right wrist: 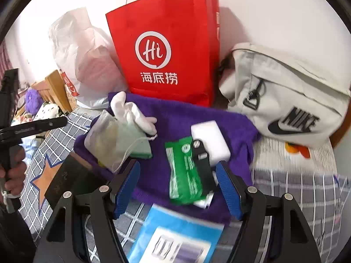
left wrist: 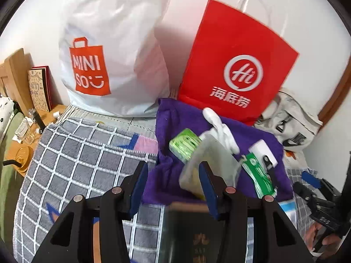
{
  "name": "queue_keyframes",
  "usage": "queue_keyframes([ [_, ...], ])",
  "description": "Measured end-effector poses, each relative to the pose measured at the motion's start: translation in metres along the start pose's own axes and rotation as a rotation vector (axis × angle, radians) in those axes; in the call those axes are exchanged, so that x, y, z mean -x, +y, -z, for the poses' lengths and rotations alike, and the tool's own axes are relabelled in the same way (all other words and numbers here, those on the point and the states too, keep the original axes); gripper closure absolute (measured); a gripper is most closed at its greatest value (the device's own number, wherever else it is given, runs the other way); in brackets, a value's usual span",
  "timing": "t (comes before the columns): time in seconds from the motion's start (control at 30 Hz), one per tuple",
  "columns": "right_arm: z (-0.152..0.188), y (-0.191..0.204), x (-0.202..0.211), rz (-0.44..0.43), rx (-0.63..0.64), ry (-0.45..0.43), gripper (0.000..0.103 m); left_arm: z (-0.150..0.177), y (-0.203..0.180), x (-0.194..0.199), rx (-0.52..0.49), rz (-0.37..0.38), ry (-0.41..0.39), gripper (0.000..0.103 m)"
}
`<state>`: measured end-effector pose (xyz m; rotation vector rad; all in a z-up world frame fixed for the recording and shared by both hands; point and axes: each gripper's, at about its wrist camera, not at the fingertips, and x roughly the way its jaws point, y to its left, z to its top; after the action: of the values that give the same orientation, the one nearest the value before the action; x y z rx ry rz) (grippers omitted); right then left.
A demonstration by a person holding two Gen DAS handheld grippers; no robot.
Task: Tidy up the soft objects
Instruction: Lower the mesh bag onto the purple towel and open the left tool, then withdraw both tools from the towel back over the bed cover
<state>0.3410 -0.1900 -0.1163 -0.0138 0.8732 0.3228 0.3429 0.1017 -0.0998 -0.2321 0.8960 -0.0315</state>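
Both our grippers (left wrist: 173,188) (right wrist: 178,188) gape, empty, over the purple towel (right wrist: 179,118). Risk — snagging the pouch (right wrist: 109,140) drawstring and dragging it along.

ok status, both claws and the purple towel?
Left claw open, right claw open, both empty. Purple towel flat, cluttered: green packet, white glove.

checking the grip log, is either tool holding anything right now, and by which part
Nothing is held. The left tool and the right tool both stand open above the purple towel, with no item pinched between their pads.
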Motion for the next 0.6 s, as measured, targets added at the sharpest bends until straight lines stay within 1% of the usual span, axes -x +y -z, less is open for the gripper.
queue_keyframes([
  [0.07, 0.011, 0.007, 0.003, -0.040, -0.012, 0.039, 0.032, 0.006, 0.000, 0.008, -0.003, -0.003, 0.026, 0.057],
  [0.1, 0.017, 0.011, 0.005, -0.054, -0.011, 0.056, 0.032, 0.011, 0.001, 0.009, -0.005, -0.008, 0.056, 0.057],
  [0.2, 0.037, 0.034, 0.012, -0.086, 0.047, 0.099, 0.032, 0.028, 0.010, 0.020, 0.011, 0.015, 0.083, 0.057],
  [0.23, 0.045, 0.044, 0.015, -0.090, 0.082, 0.111, 0.035, 0.034, 0.013, 0.024, 0.019, 0.015, 0.085, 0.057],
  [0.27, 0.052, 0.054, 0.019, -0.097, 0.113, 0.118, 0.038, 0.040, 0.015, 0.028, 0.024, 0.016, 0.087, 0.057],
  [0.33, 0.068, 0.074, 0.026, -0.127, 0.159, 0.136, 0.048, 0.053, 0.020, 0.036, 0.035, 0.021, 0.086, 0.057],
  [0.4, 0.081, 0.089, 0.030, -0.167, 0.177, 0.154, 0.049, 0.065, 0.027, 0.047, 0.058, 0.011, 0.071, 0.057],
  [0.47, 0.094, 0.101, 0.033, -0.200, 0.203, 0.175, 0.049, 0.076, 0.036, 0.059, 0.085, -0.010, 0.035, 0.057],
  [0.6, 0.121, 0.123, 0.039, -0.237, 0.251, 0.198, 0.050, 0.092, 0.048, 0.072, 0.110, -0.002, 0.032, 0.057],
])
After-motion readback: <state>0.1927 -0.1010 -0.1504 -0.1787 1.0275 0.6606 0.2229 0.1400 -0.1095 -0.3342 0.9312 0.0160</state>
